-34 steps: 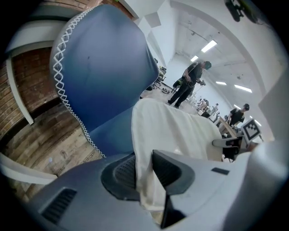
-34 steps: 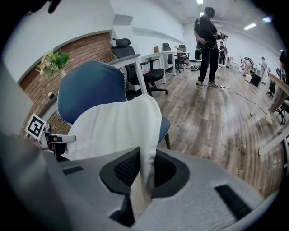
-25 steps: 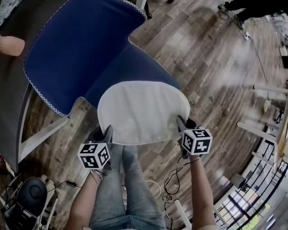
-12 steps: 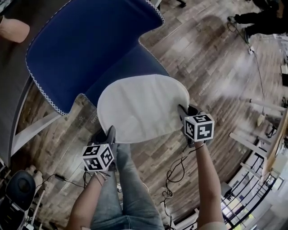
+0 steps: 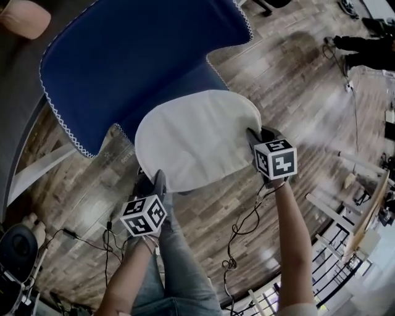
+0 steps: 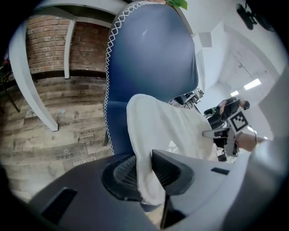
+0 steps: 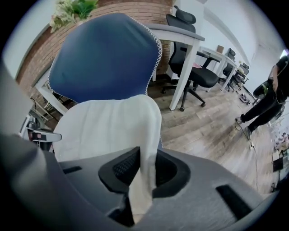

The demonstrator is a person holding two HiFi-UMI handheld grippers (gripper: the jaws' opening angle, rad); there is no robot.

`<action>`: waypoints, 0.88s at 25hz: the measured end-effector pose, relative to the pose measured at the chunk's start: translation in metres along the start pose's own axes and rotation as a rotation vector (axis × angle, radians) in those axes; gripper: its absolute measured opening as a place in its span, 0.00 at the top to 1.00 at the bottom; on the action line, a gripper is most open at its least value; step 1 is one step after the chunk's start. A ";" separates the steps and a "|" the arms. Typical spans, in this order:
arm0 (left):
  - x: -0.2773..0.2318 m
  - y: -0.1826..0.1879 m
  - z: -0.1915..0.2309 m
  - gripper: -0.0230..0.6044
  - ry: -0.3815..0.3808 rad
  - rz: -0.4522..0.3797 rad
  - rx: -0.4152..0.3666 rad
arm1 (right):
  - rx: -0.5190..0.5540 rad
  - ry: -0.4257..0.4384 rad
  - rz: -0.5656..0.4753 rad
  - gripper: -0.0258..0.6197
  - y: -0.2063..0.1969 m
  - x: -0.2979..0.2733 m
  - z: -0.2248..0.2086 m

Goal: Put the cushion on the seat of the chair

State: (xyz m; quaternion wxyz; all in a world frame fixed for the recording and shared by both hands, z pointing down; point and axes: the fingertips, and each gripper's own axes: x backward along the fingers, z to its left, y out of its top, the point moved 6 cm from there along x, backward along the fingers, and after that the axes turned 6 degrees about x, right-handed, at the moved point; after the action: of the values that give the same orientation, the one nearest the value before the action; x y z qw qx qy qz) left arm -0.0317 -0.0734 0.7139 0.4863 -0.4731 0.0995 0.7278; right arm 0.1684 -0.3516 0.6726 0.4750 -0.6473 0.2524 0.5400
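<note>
The round white fabric cushion (image 5: 197, 139), rim clamped by the left gripper (image 5: 155, 184) at 7 o'clock and the right gripper (image 5: 254, 139) at 3 o'clock, has moved further over the seat (image 5: 185, 83) of the blue upholstered chair (image 5: 136, 55) than a second ago — held above it, lowering remains.

The chair (image 5: 136, 68) loses the top of its back to the head view's upper edge, and its base is hidden beneath it. The cushion (image 5: 194, 139) covers most of the seat, and whether the two touch cannot be told. The tips of the left gripper (image 5: 157, 180) and the right gripper (image 5: 252, 137) are hidden at the cushion's rim. In both gripper views the pinched edge disappears between the jaws. A peach-coloured object (image 5: 24, 15) in the top left corner and a dark device (image 5: 13, 247) at the left edge are cut off and cannot be identified. A person (image 5: 369, 52) at the upper right shows only in part, dark and small.
</note>
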 end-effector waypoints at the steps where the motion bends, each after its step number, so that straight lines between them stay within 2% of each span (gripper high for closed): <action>1: -0.001 0.000 -0.001 0.85 0.010 -0.010 0.010 | 0.010 0.002 0.002 0.85 0.004 -0.003 -0.001; 8: -0.010 -0.006 -0.005 0.85 0.028 -0.043 0.088 | 0.069 0.017 0.029 0.83 0.027 -0.024 -0.014; 14: -0.014 -0.002 -0.001 0.85 0.047 -0.041 0.107 | 0.095 0.052 0.047 0.83 0.041 -0.039 -0.015; 22: -0.025 -0.002 0.001 0.85 0.059 -0.024 0.126 | 0.113 0.072 0.043 0.82 0.039 -0.059 -0.022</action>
State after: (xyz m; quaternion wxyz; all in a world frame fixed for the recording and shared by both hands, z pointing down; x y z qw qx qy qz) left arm -0.0290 -0.0870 0.7351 0.5207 -0.4639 0.1539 0.7000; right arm 0.1285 -0.3988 0.7135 0.4897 -0.6328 0.3134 0.5115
